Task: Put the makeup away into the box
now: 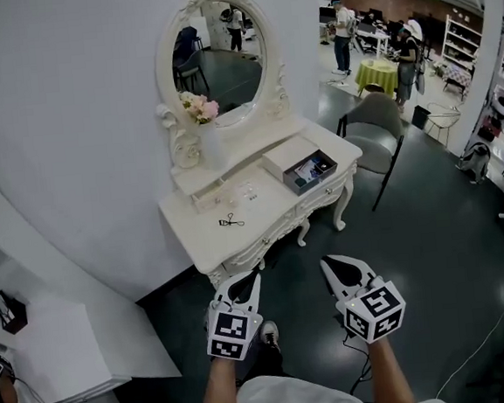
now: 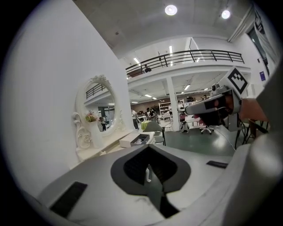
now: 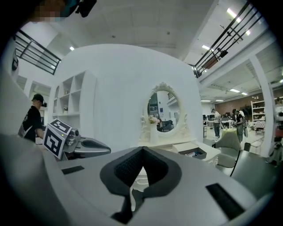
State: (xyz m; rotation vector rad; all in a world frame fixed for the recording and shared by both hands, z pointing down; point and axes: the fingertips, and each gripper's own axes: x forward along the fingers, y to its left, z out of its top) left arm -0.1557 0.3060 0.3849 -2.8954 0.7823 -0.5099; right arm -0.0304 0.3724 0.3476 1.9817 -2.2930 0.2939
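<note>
The dressing table [image 1: 194, 236] is showing a smooth white painted finish with carved trim, faintly satin. Its mirror [image 1: 219, 54] glass is gleaming and throwing back the room. The wall [image 1: 70, 124] behind it is looking plain matt white. The dark floor [image 1: 430, 233] is shining softly, smooth and hard. The chair [image 1: 375, 128] is wearing matt grey upholstery on thin dark legs. The left gripper [image 2: 148, 149] and right gripper [image 3: 142, 150] are showing smooth matt grey plastic shells, with black, finely textured pads [image 3: 128, 167].
</note>
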